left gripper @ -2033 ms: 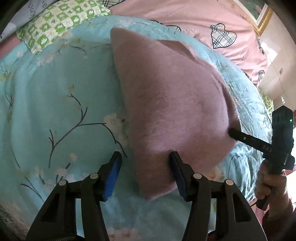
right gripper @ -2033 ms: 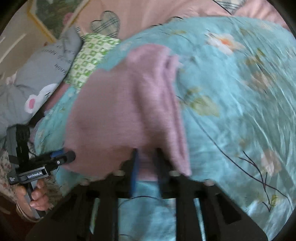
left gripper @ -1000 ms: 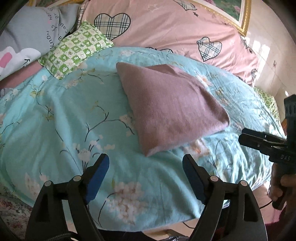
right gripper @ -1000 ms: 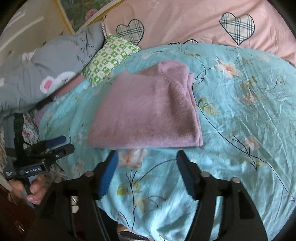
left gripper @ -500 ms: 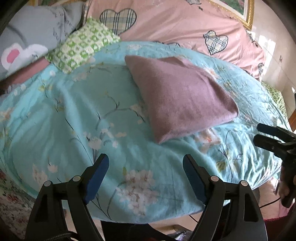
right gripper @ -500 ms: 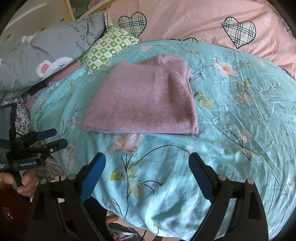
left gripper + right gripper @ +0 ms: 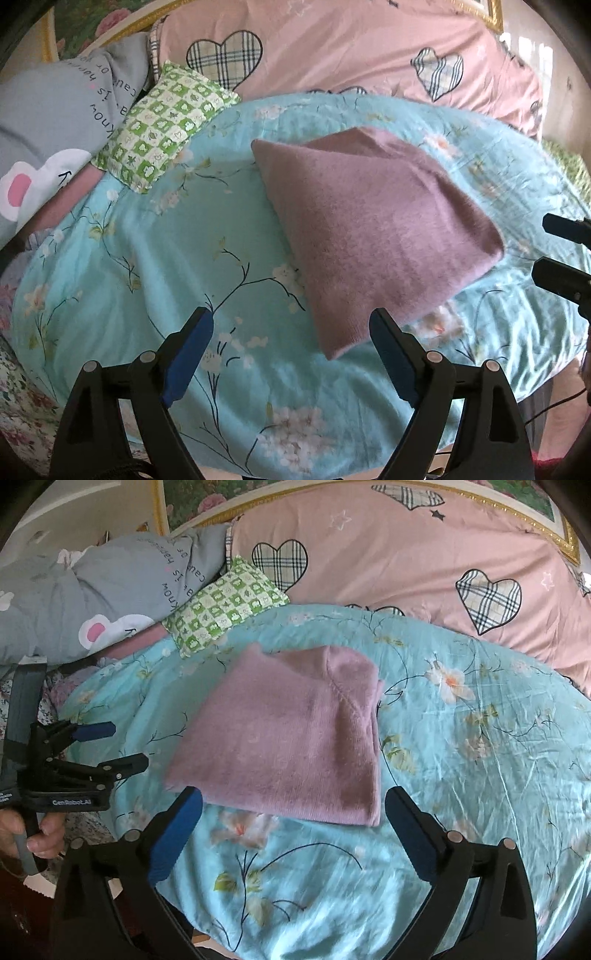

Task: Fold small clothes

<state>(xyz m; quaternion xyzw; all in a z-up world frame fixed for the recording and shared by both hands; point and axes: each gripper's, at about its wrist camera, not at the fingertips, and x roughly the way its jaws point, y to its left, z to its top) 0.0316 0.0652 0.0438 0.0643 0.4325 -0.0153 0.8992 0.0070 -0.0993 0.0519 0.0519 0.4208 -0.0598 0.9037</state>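
Left gripper [image 7: 291, 334] spread wide, holding nothing, hovering just off near corner of folded mauve sweater [image 7: 369, 236]. Sweater flat on teal floral quilt [image 7: 155, 258], green checked pillow [image 7: 162, 122] beyond. Right gripper [image 7: 293, 821] likewise spread wide, empty, poised before sweater's near edge.
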